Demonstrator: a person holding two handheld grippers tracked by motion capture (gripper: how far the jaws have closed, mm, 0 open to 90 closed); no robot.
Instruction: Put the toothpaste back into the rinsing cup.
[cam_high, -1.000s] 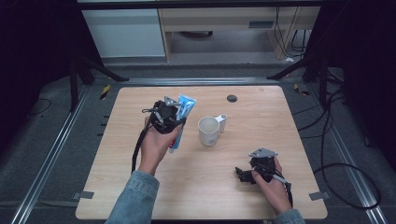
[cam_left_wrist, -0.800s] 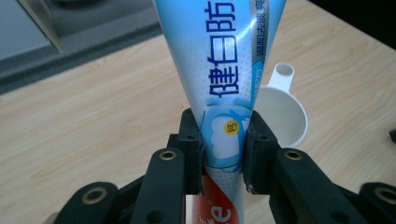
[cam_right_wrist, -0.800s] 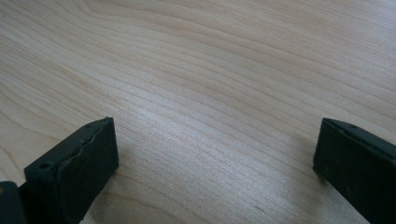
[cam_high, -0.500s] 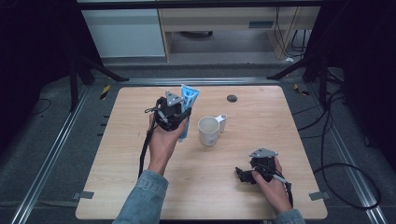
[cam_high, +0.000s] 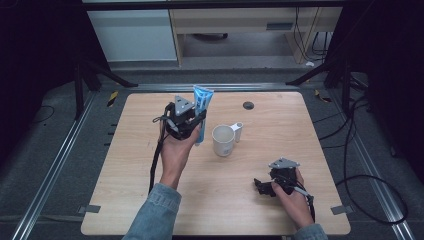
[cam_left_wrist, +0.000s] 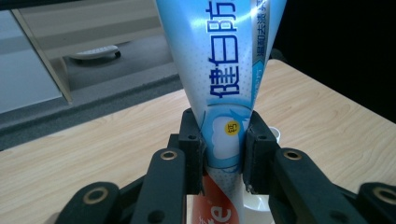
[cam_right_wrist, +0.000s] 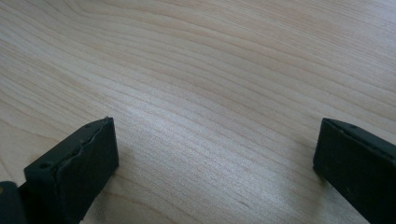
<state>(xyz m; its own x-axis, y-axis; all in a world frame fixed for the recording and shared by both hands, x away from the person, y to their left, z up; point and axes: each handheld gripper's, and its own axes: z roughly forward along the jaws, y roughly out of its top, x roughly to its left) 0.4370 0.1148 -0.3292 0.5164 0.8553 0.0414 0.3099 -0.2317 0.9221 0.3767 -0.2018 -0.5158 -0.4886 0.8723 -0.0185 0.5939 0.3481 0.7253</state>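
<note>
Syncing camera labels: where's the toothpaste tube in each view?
High view: toothpaste tube upper centre-left, upright in the left gripper, beside the white cup.
Left gripper view: tube centre, clamped between the fingers.
Right gripper view: not in it.
Shared landmark: wooden table.

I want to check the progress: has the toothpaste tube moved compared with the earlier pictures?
Yes. The toothpaste tube, clamped in the left gripper, has swung from tilted to nearly upright and shifted slightly closer to the white cup, which stayed put.
</note>
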